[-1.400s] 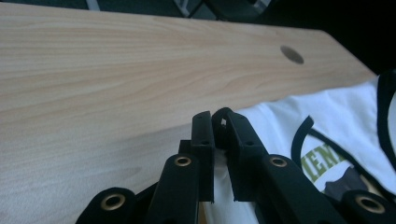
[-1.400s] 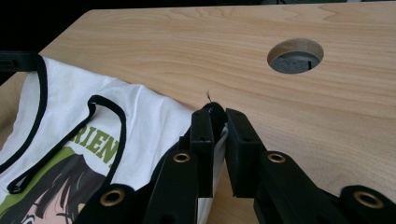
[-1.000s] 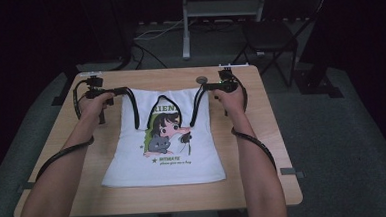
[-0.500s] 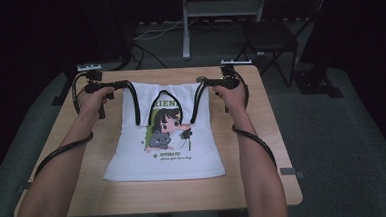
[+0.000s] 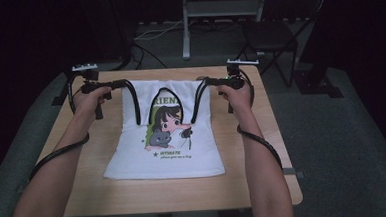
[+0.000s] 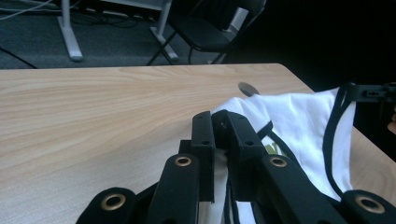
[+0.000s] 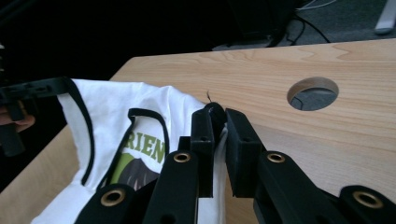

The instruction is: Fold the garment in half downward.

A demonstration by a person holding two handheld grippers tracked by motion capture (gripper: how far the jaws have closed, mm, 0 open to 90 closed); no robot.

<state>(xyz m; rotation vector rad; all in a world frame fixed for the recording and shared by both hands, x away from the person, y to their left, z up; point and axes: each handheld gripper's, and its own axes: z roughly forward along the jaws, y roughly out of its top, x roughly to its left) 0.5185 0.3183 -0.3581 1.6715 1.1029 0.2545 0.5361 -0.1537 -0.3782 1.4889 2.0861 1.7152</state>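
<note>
A white sleeveless top (image 5: pixel 168 157) with black trim and a cartoon girl print hangs by its shoulders, its hem resting on the wooden table (image 5: pixel 85 184). My left gripper (image 5: pixel 122 84) is shut on the left shoulder strap, and my right gripper (image 5: pixel 204 81) is shut on the right one. In the left gripper view the jaws (image 6: pixel 219 121) pinch white cloth (image 6: pixel 299 112), with the other gripper (image 6: pixel 369 91) at the far right. Seen from the right gripper, its jaws (image 7: pixel 218 114) clamp the fabric edge (image 7: pixel 112 107), and the left gripper (image 7: pixel 28 91) shows at the left.
A round cable hole (image 7: pixel 313 93) is cut in the tabletop near the far right corner. Beyond the table stand a dark folding chair (image 5: pixel 272 34) and a metal stand (image 5: pixel 186 18) on grey carpet. Bare wood lies on both sides of the top.
Both hands have lifted the shoulders of the top off the table and carried them away from the person. The hem has slid toward the far side.
</note>
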